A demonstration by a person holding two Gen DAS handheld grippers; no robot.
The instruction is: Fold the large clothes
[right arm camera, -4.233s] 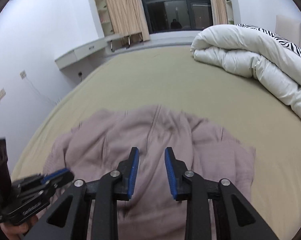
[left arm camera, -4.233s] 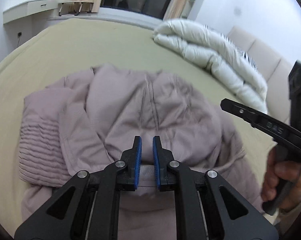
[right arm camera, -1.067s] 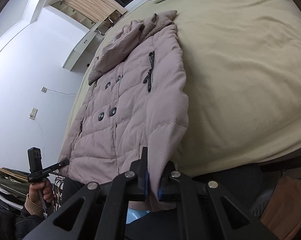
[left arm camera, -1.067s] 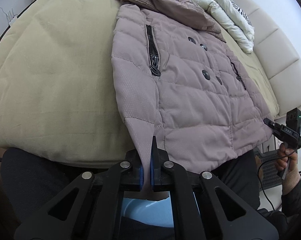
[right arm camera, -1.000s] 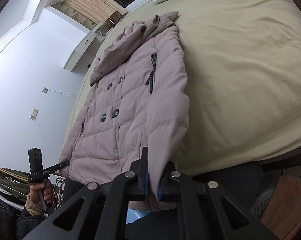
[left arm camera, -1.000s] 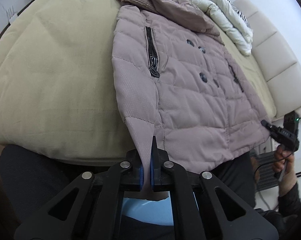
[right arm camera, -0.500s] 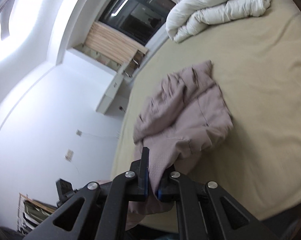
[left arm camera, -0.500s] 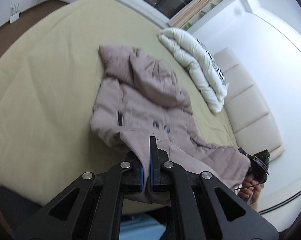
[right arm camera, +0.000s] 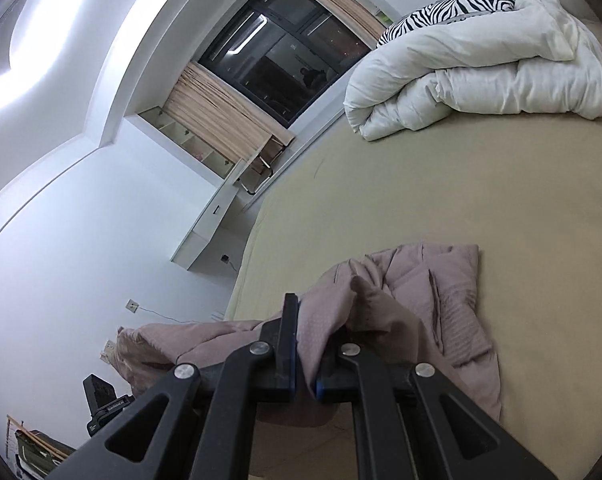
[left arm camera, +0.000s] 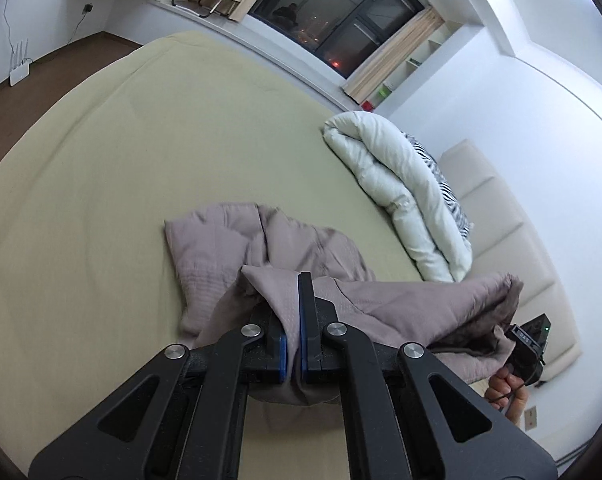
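A mauve padded jacket lies partly on the tan bed. Its hem is lifted off the bed and stretched between both grippers. My left gripper is shut on one hem corner. My right gripper is shut on the other hem corner, and shows at the right edge of the left wrist view. The jacket's upper part is bunched on the bed beyond the grippers. The left gripper's body shows in the right wrist view.
A rolled white duvet with a zebra-print pillow lies at the bed's far side by a cream headboard. A dark window with curtains is beyond the bed. A white wall desk stands by the wall.
Both grippers have carried the hem up and forward over the bed. The jacket, flat and stretched a second ago, now folds over and bunches on the bed.
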